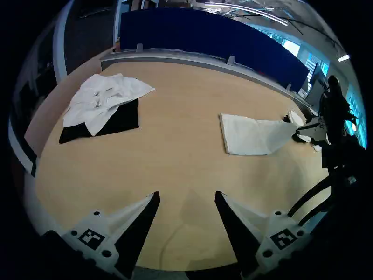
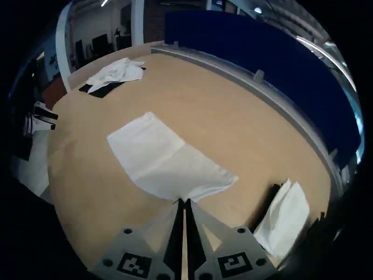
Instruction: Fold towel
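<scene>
We find the right claw (image 2: 183, 201) pinching the towel (image 2: 158, 161) edge, the left claw (image 1: 186, 198) wide and empty. Carry the edge level toward eleven o'clock.

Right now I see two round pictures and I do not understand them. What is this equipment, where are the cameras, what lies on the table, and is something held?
No robot here: a person holds a two-finger gripper in each hand, and a wide-angle camera rides on each one, looking along its fingers. In the left gripper view, the left gripper is open over the table and holds nothing. In the right gripper view, the right gripper is shut on a corner of the towel, which lies spread on the table. Farther away, a white pile sits on a black cloth. Another white cloth lies beside the right gripper.
</scene>
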Action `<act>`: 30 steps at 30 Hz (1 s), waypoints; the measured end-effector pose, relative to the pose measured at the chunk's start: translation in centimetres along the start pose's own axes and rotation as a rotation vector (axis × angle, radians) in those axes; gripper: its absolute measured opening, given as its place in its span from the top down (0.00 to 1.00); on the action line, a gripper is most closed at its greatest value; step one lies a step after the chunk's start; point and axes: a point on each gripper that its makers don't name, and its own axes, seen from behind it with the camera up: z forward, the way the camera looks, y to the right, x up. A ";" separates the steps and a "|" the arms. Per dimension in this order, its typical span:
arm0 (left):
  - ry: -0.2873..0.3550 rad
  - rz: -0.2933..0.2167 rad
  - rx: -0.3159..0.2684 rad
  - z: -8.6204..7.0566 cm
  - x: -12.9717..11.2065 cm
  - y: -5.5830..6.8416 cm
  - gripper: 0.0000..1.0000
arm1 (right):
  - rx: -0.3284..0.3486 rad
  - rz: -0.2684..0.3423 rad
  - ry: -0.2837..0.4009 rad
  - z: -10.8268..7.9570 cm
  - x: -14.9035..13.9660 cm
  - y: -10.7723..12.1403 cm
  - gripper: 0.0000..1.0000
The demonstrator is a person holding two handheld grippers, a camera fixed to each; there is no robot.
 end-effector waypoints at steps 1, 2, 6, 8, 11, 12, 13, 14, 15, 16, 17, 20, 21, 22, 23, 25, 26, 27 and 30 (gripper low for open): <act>0.001 -0.001 -0.001 0.0 0.0 0.0 0.12 | 0.003 -0.014 -0.001 0.0 0.5 -0.1 0.98; 0.002 -0.002 -0.002 -0.1 0.1 0.0 0.12 | 0.006 -0.026 -0.002 0.0 0.9 -0.2 0.98; 0.008 -0.013 -0.010 -0.1 0.1 0.0 0.12 | 0.018 -0.057 -0.009 0.2 1.7 -0.7 0.98; 0.010 -0.019 -0.015 -0.1 0.1 0.0 0.12 | 0.022 -0.066 -0.010 0.4 2.1 -0.8 0.98; 0.014 -0.024 -0.019 -0.2 0.0 -0.1 0.12 | 0.034 -0.081 -0.010 0.6 2.9 -1.2 0.98; 0.015 -0.026 -0.020 -0.2 0.0 -0.2 0.12 | 0.038 -0.088 -0.010 0.7 3.3 -1.3 0.97; 0.017 -0.027 -0.020 -0.2 0.0 -0.2 0.12 | 0.043 -0.098 -0.009 0.8 3.7 -1.5 0.98; 0.020 -0.030 -0.020 -0.3 0.0 -0.3 0.12 | 0.048 -0.110 -0.008 0.9 4.2 -1.7 0.98; 0.023 -0.032 -0.020 -0.3 0.1 -0.4 0.12 | 0.053 -0.122 -0.006 1.1 4.7 -2.0 0.98; 0.026 -0.036 -0.020 -0.4 0.1 -0.5 0.12 | 0.060 -0.136 -0.004 1.3 5.2 -2.3 0.98; 0.030 -0.039 -0.020 -0.4 0.1 -0.6 0.12 | 0.067 -0.152 -0.003 1.5 5.9 -2.7 0.98; 0.043 -0.054 -0.016 -0.5 0.3 -0.9 0.12 | 0.094 -0.206 0.001 2.4 7.6 -4.0 0.98; 0.048 -0.060 -0.015 -0.5 0.4 -0.9 0.13 | 0.104 -0.225 0.001 2.8 8.0 -4.5 0.98; 0.053 -0.067 -0.012 -0.6 0.4 -1.0 0.13 | 0.113 -0.245 -0.001 3.2 8.4 -5.1 0.98; 0.059 -0.074 -0.010 -0.7 0.5 -1.1 0.12 | 0.125 -0.267 -0.004 3.7 8.9 -5.7 0.98; 0.066 -0.085 -0.011 -0.8 0.5 -1.2 0.12 | 0.151 -0.300 -0.009 4.7 9.5 -7.1 0.98; 0.069 -0.091 -0.012 -0.8 0.5 -1.2 0.12 | 0.168 -0.317 -0.013 5.3 9.8 -7.9 0.98; 0.072 -0.095 -0.011 -0.9 0.4 -1.3 0.12 | 0.183 -0.330 -0.016 5.9 9.9 -8.7 0.98; 0.078 -0.102 0.002 -1.0 0.1 -1.7 0.12 | 0.232 -0.355 -0.030 8.1 10.2 -11.1 0.98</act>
